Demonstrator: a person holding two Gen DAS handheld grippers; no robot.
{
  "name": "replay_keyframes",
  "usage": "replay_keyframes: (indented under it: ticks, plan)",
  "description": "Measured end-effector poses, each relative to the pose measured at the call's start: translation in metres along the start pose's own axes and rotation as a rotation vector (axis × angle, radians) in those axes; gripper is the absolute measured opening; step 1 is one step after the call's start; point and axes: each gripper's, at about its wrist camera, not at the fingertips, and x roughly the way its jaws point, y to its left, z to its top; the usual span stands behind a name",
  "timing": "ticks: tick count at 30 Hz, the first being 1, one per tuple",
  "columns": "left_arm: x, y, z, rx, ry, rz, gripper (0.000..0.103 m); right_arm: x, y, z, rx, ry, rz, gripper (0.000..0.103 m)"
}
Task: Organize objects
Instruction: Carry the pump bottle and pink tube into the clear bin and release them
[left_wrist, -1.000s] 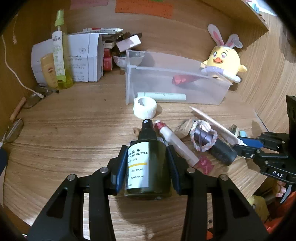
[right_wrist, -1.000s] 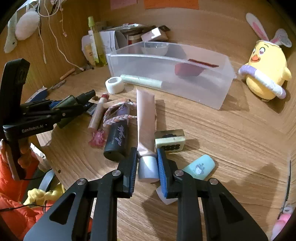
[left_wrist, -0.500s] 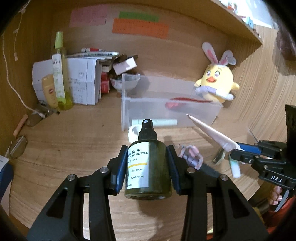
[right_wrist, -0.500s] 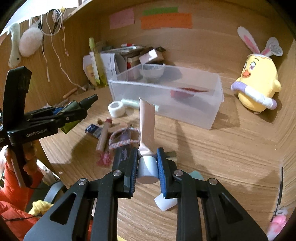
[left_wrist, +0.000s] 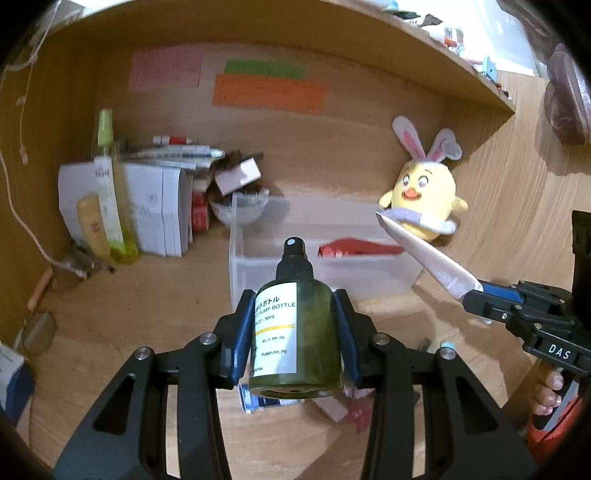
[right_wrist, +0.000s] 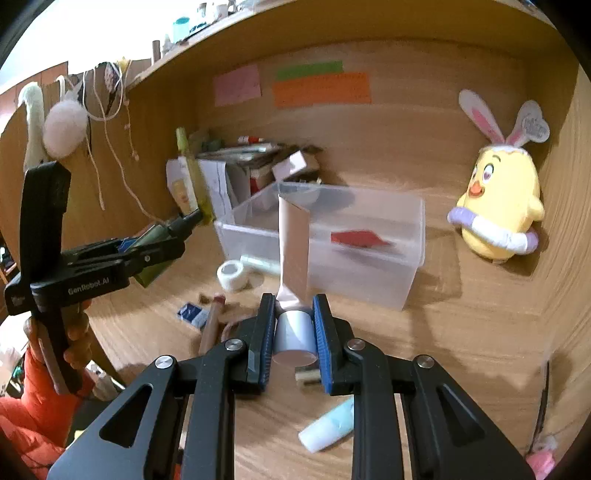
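The left claw (left_wrist: 295, 339) is clamped on a dark green pump bottle (left_wrist: 297, 332), the blue pads (left_wrist: 242, 332) pressed against its sides; the bottle is held clear of the worktop (left_wrist: 129, 317), its black spray cap pointing away from the camera and its white label (printed "PUMP BOTTLE") facing up. The right claw (right_wrist: 294, 332) is closed narrowly on the white cap of a pale pink squeeze tube (right_wrist: 293, 251), which is held cap-down with its flat crimped end raised in front of the bin. In the left wrist view the same tube (left_wrist: 424, 254) is seen slanting up from the right claw (left_wrist: 476, 295), with the holding fingers (left_wrist: 546, 391) visible at the lower right edge.

Beyond both claws a clear plastic bin (right_wrist: 369, 280) stands on the worktop, and a red packet (right_wrist: 358, 238) lies inside it. Just beside the bin's near left corner a white tape roll (right_wrist: 233, 275) and a pale tube (right_wrist: 258, 263) are seen. Loose items are scattered under the right claw: a brown pencil-like stick (right_wrist: 210, 325), a small blue packet (right_wrist: 192, 314) and a light blue capped tube (right_wrist: 328, 428). A yellow chick plush with rabbit ears (right_wrist: 498, 206) sits against the wall to the right of the bin. White boxes (left_wrist: 147, 210) and a tall yellow-green spray bottle (left_wrist: 110, 192) are stacked at the back left, and coloured notes (left_wrist: 266, 92) are stuck on the rear panel.
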Motion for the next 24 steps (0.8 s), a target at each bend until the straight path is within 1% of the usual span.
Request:
replay_keyframes:
  ticks: [7, 12, 21, 24]
  plan:
    - [0.003, -0.005, 0.02, 0.006, -0.037, -0.011, 0.041, 0.002, -0.009, 0.02, -0.003, -0.043, -0.017, 0.019]
    - [0.007, -0.005, 0.034, 0.003, -0.062, 0.001, 0.041, 0.01, -0.016, 0.038, -0.003, -0.06, -0.028, 0.019]
    - [0.021, -0.003, 0.056, 0.012, -0.075, 0.035, 0.041, 0.032, -0.026, 0.064, 0.002, -0.065, -0.018, 0.019]
    - [0.028, -0.001, 0.063, 0.0, -0.074, 0.046, 0.041, 0.041, -0.03, 0.071, 0.007, -0.057, -0.009, 0.019]
